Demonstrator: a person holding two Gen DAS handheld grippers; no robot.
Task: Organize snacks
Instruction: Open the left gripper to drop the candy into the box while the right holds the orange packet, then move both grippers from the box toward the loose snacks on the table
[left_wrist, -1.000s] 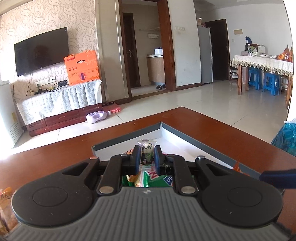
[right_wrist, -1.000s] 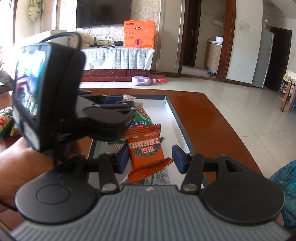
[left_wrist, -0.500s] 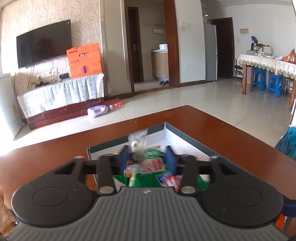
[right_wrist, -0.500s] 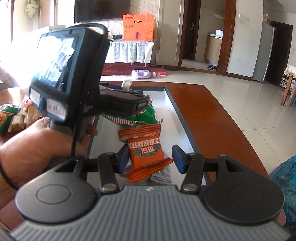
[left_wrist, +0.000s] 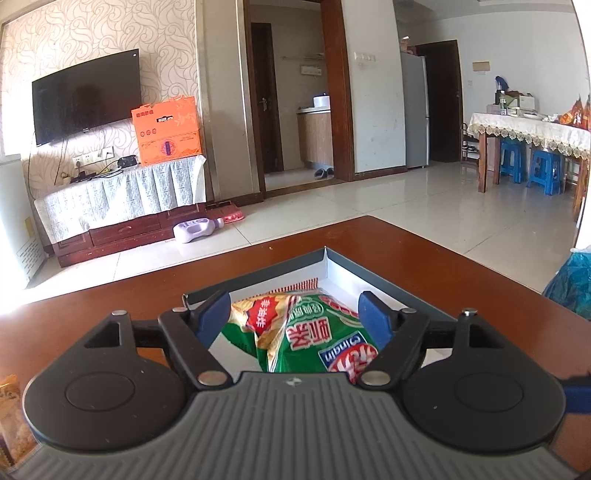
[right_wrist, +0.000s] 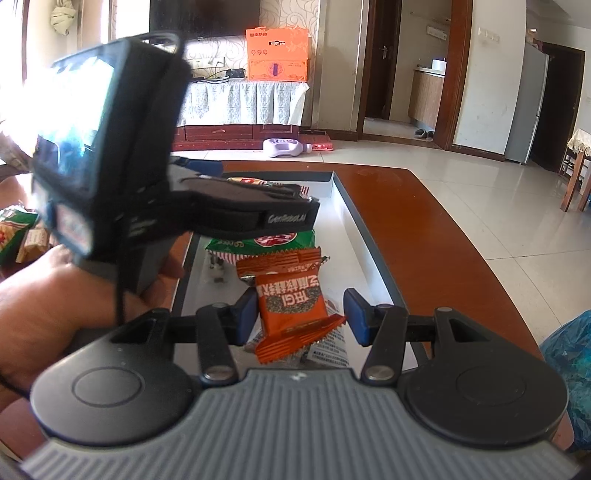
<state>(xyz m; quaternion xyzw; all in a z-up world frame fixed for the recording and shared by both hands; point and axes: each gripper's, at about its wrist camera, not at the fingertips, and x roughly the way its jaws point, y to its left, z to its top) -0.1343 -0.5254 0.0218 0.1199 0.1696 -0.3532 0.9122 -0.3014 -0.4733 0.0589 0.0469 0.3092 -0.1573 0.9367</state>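
A white tray with a grey rim (left_wrist: 369, 274) lies on the brown table. Inside it is a green snack bag (left_wrist: 314, 332). My left gripper (left_wrist: 293, 314) hovers over the bag with its jaws opening, and the blue pads stand clear of it on both sides. In the right wrist view a hand (right_wrist: 55, 295) holds that gripper above the tray (right_wrist: 369, 229). My right gripper (right_wrist: 301, 314) stands half open around an orange packet (right_wrist: 291, 302). There is a gap between the packet and the right pad. A small clear-wrapped sweet (right_wrist: 217, 267) lies behind it.
Loose snack packets (right_wrist: 18, 229) lie on the table left of the tray, with one at the left wrist view's corner (left_wrist: 11, 417). A blue plastic bag (left_wrist: 569, 288) sits off the table's right edge. The table's far edge is just beyond the tray.
My left jaws were shut on a small panda-printed sweet and have spread wide. The sweet has dropped out from between them. My right gripper and the orange packet have kept still.
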